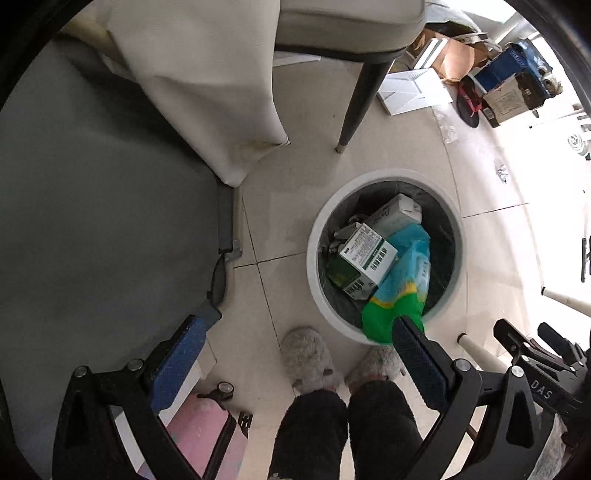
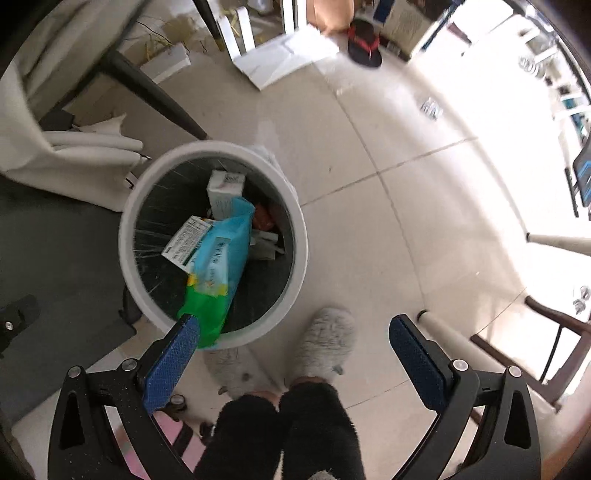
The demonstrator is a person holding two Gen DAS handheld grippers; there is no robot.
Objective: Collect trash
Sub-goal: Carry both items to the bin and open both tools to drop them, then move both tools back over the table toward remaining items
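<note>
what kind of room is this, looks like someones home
Probably a lived-in home, maybe a dining area: fluffy slippers on a tiled floor, a white trash bin, and a cushioned chair.

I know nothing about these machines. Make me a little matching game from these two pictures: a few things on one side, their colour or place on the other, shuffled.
Things:
1. trash bin
2. blue and green bag
3. slippers
4. suitcase

Descriptions:
A. pink, lying on the floor by the person's legs
B. grey and fluffy, on the person's feet
C. round with a white rim, standing on the tiled floor
D. sticking up out of the bin, over its near rim

Pairs: 1-C, 2-D, 3-B, 4-A
</note>
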